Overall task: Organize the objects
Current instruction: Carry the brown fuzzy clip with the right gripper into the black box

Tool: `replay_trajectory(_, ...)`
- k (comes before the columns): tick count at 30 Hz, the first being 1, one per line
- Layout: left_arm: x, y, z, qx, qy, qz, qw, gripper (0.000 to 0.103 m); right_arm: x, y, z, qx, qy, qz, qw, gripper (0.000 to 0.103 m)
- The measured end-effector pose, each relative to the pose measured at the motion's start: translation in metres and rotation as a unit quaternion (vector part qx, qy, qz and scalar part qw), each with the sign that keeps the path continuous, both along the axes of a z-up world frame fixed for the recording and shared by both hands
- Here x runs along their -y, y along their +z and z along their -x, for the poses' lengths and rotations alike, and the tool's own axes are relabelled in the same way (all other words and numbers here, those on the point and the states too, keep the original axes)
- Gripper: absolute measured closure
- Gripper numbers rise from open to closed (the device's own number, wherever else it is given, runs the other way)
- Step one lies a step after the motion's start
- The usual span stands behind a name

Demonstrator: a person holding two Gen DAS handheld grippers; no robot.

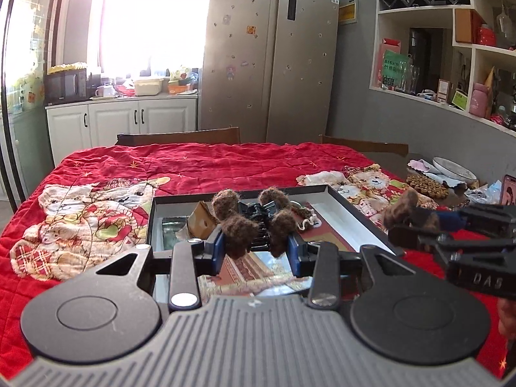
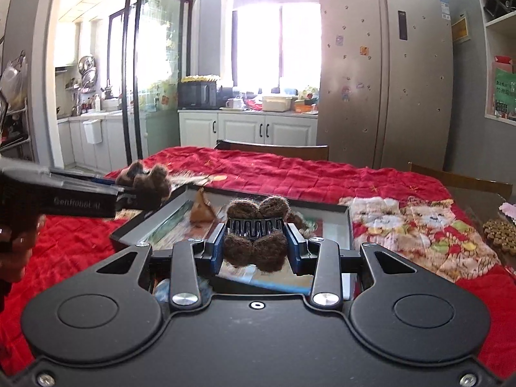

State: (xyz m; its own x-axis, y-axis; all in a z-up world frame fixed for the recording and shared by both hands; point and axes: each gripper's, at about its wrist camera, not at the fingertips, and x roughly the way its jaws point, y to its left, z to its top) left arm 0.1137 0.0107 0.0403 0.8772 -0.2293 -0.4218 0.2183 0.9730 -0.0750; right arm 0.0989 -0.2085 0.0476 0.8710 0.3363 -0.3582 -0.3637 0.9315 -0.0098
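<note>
Left wrist view: the left gripper point(image 1: 258, 245) stood part-way closed, its blue pads pressing from both sides on a black hair claw clip with brown fuzzy pompoms point(image 1: 254, 219), held clear of the surface below. Directly beneath and ahead of the fingers lay an open shallow box point(image 1: 351, 213) with a dark rim, containing printed cards or packets and a small brown paper piece point(image 1: 201, 222); finer contents could not be made out. To the right of this gripper, at about the same height, the right gripper point(image 1: 409, 216) reached in carrying a second fuzzy clip point(image 1: 403, 206).

Right wrist view: the right gripper point(image 2: 258, 248) was likewise part-way closed, pads clamped on the second fuzzy clip point(image 2: 256, 232), its black teeth showing between the pompoms. The box point(image 2: 350, 225) sat just under and beyond the fingertips. To the left, the left gripper point(image 2: 142, 193) held its clip point(image 2: 148, 180) above the box's near left corner.

Beyond both grippers spread a red quilted cloth point(image 1: 193, 161) with bear prints; farther still stood wooden chair backs point(image 1: 180, 137), white cabinets point(image 1: 129, 119) and a refrigerator point(image 1: 271, 64).
</note>
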Motion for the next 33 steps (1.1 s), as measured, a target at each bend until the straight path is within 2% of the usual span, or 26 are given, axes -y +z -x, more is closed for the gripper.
replay_trajectory(8,0.006,-0.006,-0.036,-0.014,0.005,-0.007,0.9999,0.061,-0.001,0.003,-0.045,0.000,-0.013,0.013,1.000,0.067)
replay_trajectory(15,0.012,-0.014,-0.070,-0.036,-0.001,-0.007,0.9993,0.060,-0.005,-0.009,-0.087,-0.018,-0.016,0.012,1.000,0.067)
replay_trajectory(22,0.022,-0.026,-0.098,-0.053,-0.007,-0.020,0.9984,0.060,0.001,-0.030,-0.135,-0.054,-0.021,-0.008,0.998,0.066)
replay_trajectory(33,0.037,-0.046,-0.131,-0.082,-0.008,-0.044,0.9956,0.060,-0.003,-0.053,-0.180,-0.085,-0.038,-0.007,0.996,0.066)
